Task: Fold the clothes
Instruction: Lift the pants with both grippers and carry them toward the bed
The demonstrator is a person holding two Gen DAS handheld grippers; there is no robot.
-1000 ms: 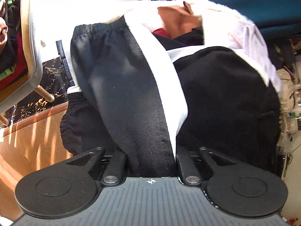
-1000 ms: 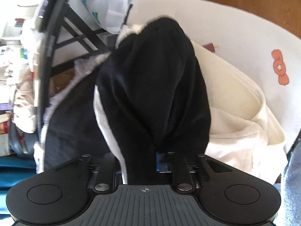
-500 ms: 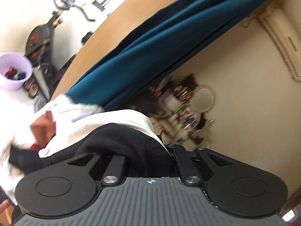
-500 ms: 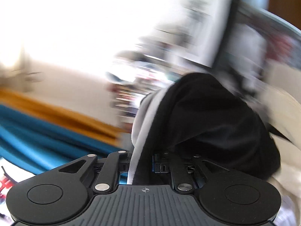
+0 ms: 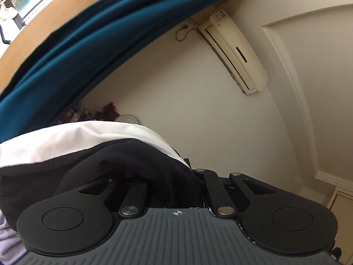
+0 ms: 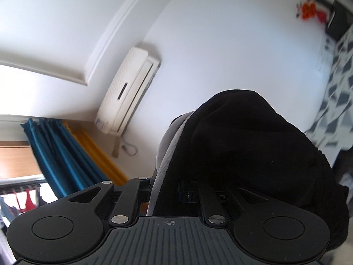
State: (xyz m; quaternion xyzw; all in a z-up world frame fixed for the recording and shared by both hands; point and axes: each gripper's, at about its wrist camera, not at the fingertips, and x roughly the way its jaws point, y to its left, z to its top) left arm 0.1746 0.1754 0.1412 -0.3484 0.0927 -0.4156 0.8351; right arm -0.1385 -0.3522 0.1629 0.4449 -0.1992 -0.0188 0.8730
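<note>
A black garment with a white stripe [image 5: 114,161] fills the lower left of the left wrist view. My left gripper [image 5: 174,185] is shut on it, and the cloth drapes over and hides the fingers. In the right wrist view the same black garment [image 6: 247,145] hangs over my right gripper [image 6: 174,190], which is shut on it. Its pale stripe [image 6: 169,159] runs down between the finger links. Both cameras tilt up toward the wall and ceiling, so the rest of the garment is out of view.
A wall air conditioner [image 5: 236,50] hangs high ahead and also shows in the right wrist view [image 6: 128,90]. Teal curtains [image 5: 72,50] hang at the left and show again in the right wrist view [image 6: 57,154]. A patterned hanging [image 6: 337,92] is at the right.
Both grippers have lifted and tilted upward with the black garment. The views went from the clothes pile on the bed to the wall, curtain and air conditioner. Both grips stayed shut.
</note>
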